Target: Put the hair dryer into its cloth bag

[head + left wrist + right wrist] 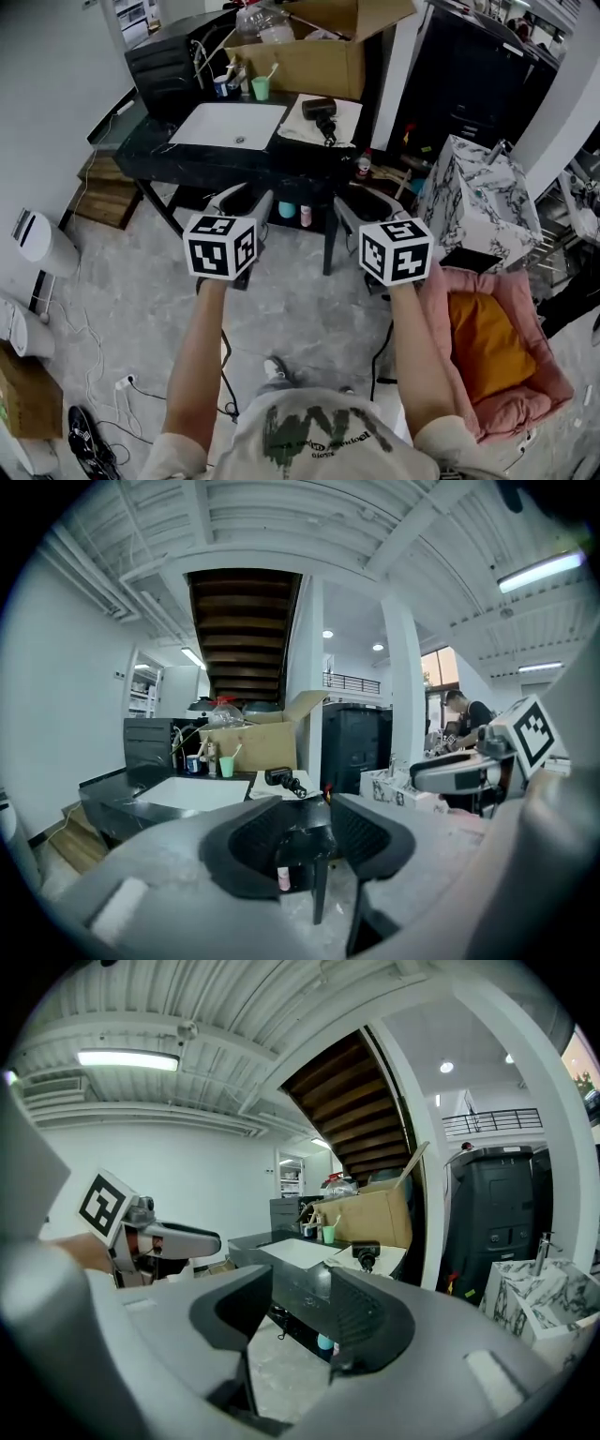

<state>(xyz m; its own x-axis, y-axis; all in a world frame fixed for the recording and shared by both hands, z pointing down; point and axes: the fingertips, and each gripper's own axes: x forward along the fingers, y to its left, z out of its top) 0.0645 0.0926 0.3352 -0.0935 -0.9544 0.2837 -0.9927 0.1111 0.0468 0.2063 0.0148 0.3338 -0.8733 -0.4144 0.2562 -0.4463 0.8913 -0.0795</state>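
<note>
A black hair dryer (322, 112) lies on a white cloth bag (305, 127) at the right end of the dark table (202, 161). Both grippers hover over the floor in front of the table, well short of it. My left gripper (246, 202) and my right gripper (367, 202) are side by side, pointing at the table. Seen along the jaws, my left gripper (302, 841) is open and empty, with the hair dryer (281, 779) far beyond. My right gripper (300, 1312) is open too, the hair dryer (364, 1252) distant past its jaws.
A white basin (230, 125), a green cup (261, 87) and an open cardboard box (300, 56) share the table. To the right stand a marble-patterned box (478, 197) and a pink pet bed (525, 375). Cables and a power strip (127, 382) lie on the floor.
</note>
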